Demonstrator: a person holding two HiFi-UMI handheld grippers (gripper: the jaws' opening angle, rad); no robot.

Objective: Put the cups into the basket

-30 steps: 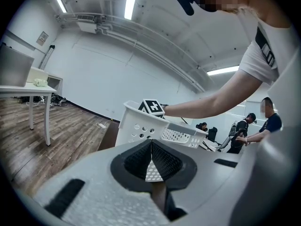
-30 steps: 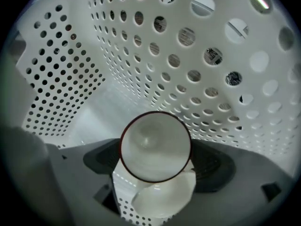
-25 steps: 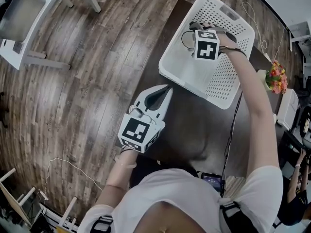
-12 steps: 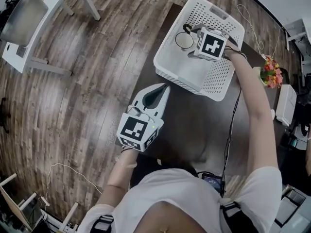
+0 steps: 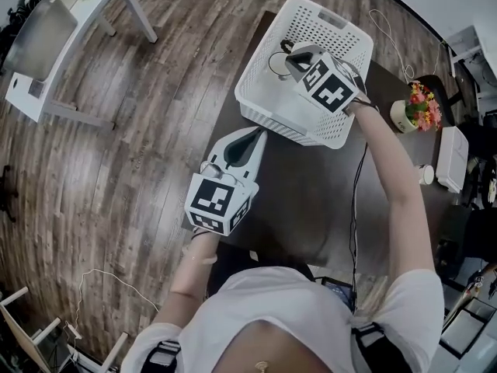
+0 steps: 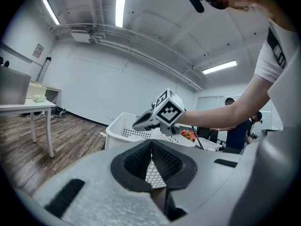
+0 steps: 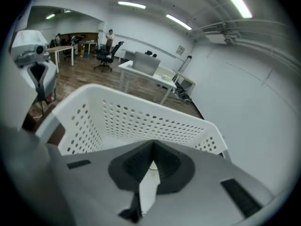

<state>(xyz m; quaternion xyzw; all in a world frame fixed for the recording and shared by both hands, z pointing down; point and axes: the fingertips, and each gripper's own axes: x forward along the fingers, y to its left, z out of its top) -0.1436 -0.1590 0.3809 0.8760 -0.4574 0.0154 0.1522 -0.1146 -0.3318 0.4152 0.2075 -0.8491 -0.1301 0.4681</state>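
Nearest the head camera, at the bottom of the frame, the person (image 5: 295,317) in a white shirt reaches both arms up the picture. Left of centre, the left gripper (image 5: 260,134) sits over the near edge of a dark table (image 5: 311,200), pointing toward the top of the frame. Its own view shows the left gripper (image 6: 151,142) clenched, with the two dark pads meeting at the tips and nothing between them.

Beyond it on the table, at upper centre, stands the white perforated basket (image 5: 279,127). The right gripper (image 5: 289,55) hangs over it, tilted down toward the inside. Seen from the left gripper view, the right gripper (image 6: 137,124) is raised clear above the basket (image 6: 122,128) rim. In its own view the right gripper (image 7: 153,146) has jaws that have just been closing. They are now pressed together and grasp nothing, with only the basket (image 7: 141,119) wall and floor beyond them.

One cup (image 5: 276,63) lies inside the basket near its upper left corner, its round rim facing the camera, just beside the right gripper's tips but free of them.

Farther right on the table stands a flower pot (image 5: 415,107). A wooden floor (image 5: 116,169) spreads across the left, with a white desk (image 5: 54,45) in the upper left corner.
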